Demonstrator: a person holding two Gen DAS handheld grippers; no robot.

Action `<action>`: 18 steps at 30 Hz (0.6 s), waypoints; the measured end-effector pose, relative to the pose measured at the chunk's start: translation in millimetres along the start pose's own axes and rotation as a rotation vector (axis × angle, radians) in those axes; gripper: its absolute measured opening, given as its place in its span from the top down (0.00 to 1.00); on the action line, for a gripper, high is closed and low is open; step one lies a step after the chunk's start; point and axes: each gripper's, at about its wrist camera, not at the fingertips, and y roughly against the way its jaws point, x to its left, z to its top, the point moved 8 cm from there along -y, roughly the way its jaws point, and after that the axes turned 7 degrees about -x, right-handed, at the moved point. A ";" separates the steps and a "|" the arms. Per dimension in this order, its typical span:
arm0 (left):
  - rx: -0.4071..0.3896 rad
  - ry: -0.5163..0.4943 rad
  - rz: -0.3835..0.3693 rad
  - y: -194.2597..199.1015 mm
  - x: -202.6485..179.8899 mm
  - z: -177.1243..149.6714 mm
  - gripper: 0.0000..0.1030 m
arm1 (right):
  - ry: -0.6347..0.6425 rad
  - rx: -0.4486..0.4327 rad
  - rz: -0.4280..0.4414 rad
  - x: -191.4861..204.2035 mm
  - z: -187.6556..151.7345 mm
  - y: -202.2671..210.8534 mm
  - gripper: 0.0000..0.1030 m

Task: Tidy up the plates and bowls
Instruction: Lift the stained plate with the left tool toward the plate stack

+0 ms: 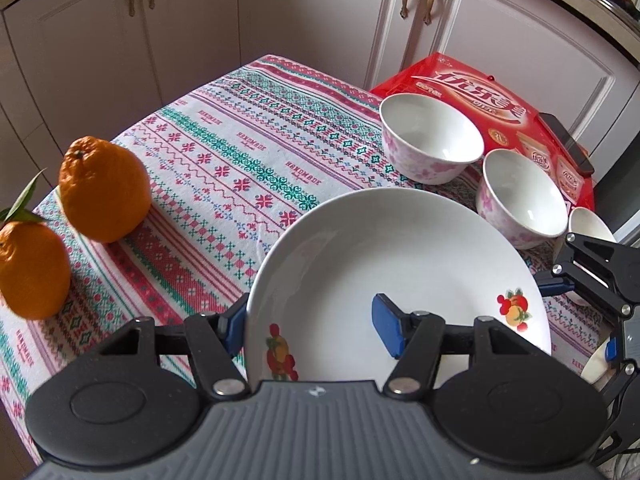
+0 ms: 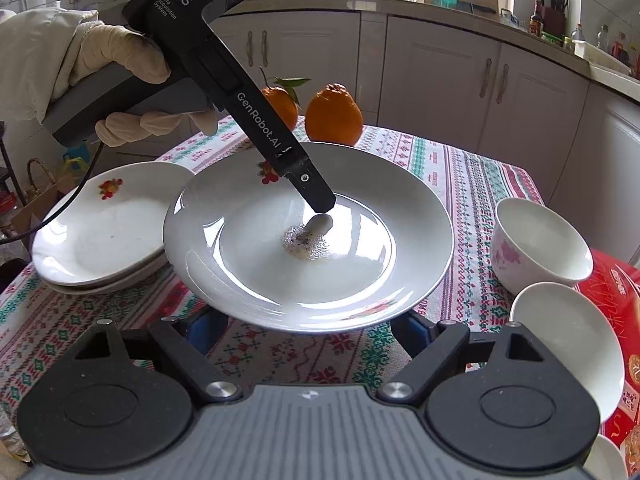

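A white plate with fruit decals [image 1: 400, 264] is held in my left gripper [image 1: 312, 328]: one blue pad [image 1: 386, 330] lies on top of it, the other [image 1: 232, 326] is under its rim. The same plate shows in the right wrist view [image 2: 308, 236], lifted off the cloth, with the left gripper's finger [image 2: 312, 188] pressing inside it. My right gripper [image 2: 304, 332] is open, its fingers spread below the plate's near rim. Two stacked plates [image 2: 104, 228] lie to the left. Pink-flowered bowls [image 1: 430, 138] [image 1: 520, 198] stand at the right.
Two oranges [image 1: 104, 190] [image 1: 32, 268] sit on the patterned tablecloth [image 1: 224, 152]. A red box [image 1: 480, 100] with a dark phone [image 1: 566, 142] on it lies behind the bowls. White cabinets surround the table. A tilted bowl [image 2: 568, 344] is near my right gripper.
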 end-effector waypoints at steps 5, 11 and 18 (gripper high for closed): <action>-0.025 0.035 0.027 22.7 -4.2 -12.6 0.40 | 0.038 -0.010 0.028 14.1 1.6 9.5 0.11; -0.048 0.076 0.071 49.8 -2.4 -30.5 0.40 | 0.073 -0.025 0.077 33.9 5.6 19.2 0.11; -0.074 0.136 0.114 77.1 3.2 -52.8 0.40 | 0.113 -0.034 0.135 58.7 10.1 23.3 0.11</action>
